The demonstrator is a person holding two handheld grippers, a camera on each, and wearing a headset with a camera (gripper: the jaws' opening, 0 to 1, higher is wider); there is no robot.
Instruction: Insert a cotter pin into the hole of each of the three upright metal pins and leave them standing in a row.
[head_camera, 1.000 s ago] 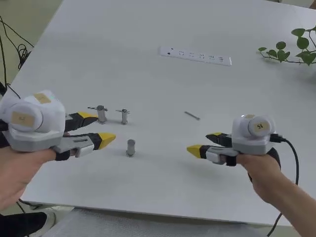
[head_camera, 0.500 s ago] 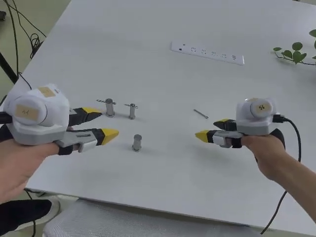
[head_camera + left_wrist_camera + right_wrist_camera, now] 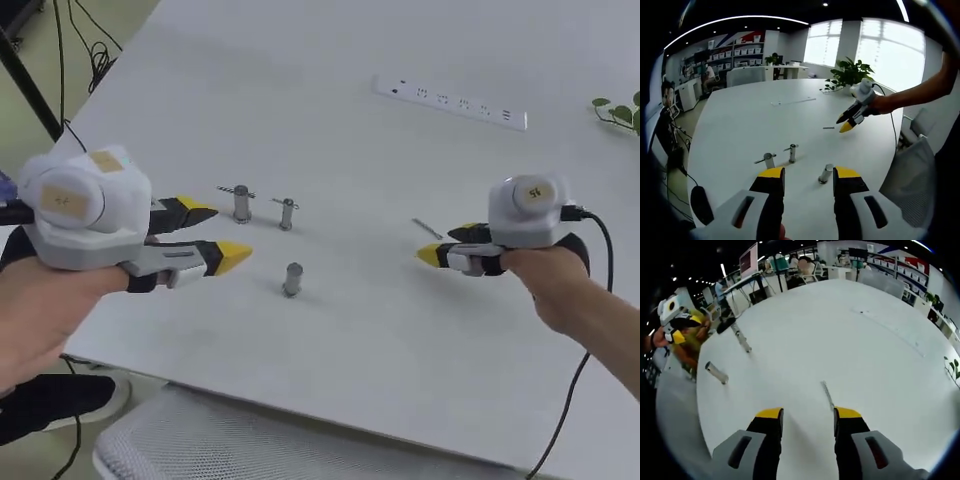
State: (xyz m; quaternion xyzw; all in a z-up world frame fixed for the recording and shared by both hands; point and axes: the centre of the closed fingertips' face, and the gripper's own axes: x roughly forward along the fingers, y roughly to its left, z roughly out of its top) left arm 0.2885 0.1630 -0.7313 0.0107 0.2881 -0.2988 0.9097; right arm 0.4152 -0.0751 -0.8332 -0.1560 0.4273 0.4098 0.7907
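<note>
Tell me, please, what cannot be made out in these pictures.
- Front pin: its hole is too small to see in the head view.
- Plant: cut off by the head view's right edge.
- Back pins: far off, blurring into one in the right gripper view.

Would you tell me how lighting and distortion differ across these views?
Head view: soft even light, faint shadow by the front pin. Left gripper view: fisheye bend, windows washed out. Right gripper view: table bulges, loose cotter pin sharp.

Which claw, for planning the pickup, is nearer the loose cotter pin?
Right. The right claw has the cotter pin just ahead of its tips; the left claw sits well away.
</note>
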